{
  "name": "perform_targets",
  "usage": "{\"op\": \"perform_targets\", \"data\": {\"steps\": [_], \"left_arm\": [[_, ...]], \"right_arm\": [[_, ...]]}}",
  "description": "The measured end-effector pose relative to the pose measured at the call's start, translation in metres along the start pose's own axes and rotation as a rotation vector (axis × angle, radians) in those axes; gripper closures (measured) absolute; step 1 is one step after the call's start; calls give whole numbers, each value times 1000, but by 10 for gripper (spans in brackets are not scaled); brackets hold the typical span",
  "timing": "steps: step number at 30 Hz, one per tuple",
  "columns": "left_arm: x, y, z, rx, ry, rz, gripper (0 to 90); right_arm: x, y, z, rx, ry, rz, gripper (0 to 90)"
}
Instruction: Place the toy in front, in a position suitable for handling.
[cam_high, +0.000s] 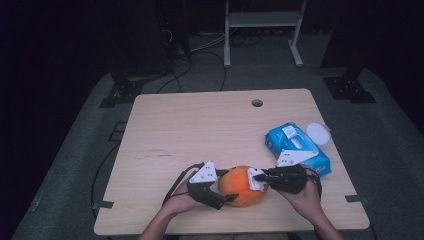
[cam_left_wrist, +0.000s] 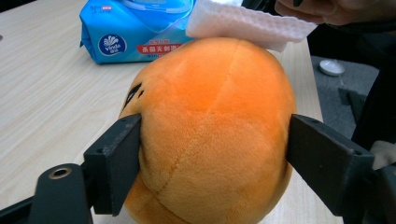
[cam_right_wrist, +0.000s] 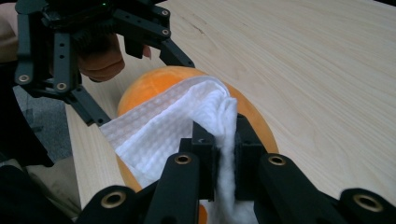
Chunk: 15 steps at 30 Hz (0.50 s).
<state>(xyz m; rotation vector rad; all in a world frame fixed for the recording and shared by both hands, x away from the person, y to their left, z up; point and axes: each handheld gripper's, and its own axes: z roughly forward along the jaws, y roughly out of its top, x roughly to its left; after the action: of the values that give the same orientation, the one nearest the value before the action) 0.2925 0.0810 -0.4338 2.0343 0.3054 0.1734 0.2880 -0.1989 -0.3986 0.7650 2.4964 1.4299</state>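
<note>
An orange plush toy (cam_high: 240, 189) lies near the table's front edge. My left gripper (cam_high: 227, 186) is shut on it, one black jaw pressed into each side of the plush (cam_left_wrist: 215, 130). My right gripper (cam_high: 257, 180) comes in from the right, shut on a white wet wipe (cam_right_wrist: 177, 121). The wipe (cam_left_wrist: 247, 23) is draped over the top of the toy (cam_right_wrist: 159, 81). In the right gripper view the jaws pinch a fold of the wipe close to the camera, and the left gripper (cam_right_wrist: 93, 46) shows beyond it.
A blue pack of wet wipes (cam_high: 298, 148) lies on the table just behind my right hand; it also shows as the blue pack (cam_left_wrist: 135, 28). A white round lid (cam_high: 318, 133) sits by the right table edge. A cable hole (cam_high: 257, 103) is at the back.
</note>
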Motion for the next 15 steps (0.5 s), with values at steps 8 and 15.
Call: {"op": "perform_targets", "data": {"steps": [8,15], "left_arm": [[7,-4,-3,-1,32,-47,263],[11,-6,-5,-4,42,-77,260]], "right_arm": [[-7,-1,-4,6,-21,1,818],[-22,-13,-16,13,-53,48,818]]}}
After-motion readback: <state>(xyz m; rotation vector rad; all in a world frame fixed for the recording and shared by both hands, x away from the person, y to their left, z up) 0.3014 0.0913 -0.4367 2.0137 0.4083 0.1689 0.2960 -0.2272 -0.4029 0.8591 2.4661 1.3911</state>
